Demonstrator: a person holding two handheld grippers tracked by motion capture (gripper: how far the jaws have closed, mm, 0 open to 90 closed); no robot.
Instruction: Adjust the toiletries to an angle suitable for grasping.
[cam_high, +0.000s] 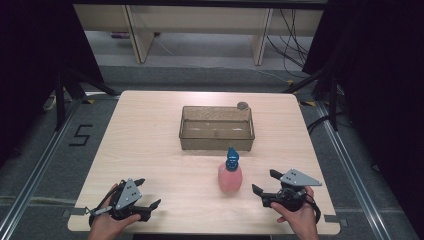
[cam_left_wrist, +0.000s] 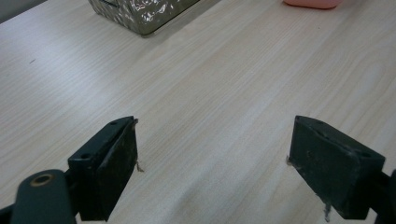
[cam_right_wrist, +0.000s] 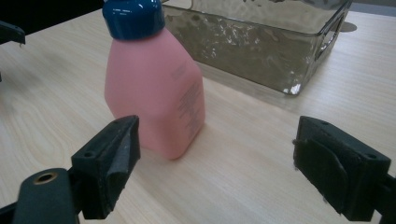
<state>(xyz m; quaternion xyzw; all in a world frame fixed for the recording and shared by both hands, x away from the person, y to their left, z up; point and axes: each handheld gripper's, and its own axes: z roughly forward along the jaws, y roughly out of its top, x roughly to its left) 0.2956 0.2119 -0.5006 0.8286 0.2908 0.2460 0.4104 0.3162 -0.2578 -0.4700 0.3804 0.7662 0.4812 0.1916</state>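
Nothing's been picked up yet: the pink bottle (cam_high: 230, 176) with its blue cap (cam_high: 232, 159) stands upright on the table (cam_high: 150, 145), just in front of the clear plastic bin (cam_high: 217, 128), which looks empty. My read is the whole job lies ahead, grasp and lift, likely into that bin. Right gripper (cam_high: 263, 183) sits just beside the bottle, jaws spread wide, gripping nothing, the bottle off toward its left jaw and not between them. Left gripper (cam_high: 149, 194) rests well apart near the table's front edge, jaws wide too, only bare wood between them
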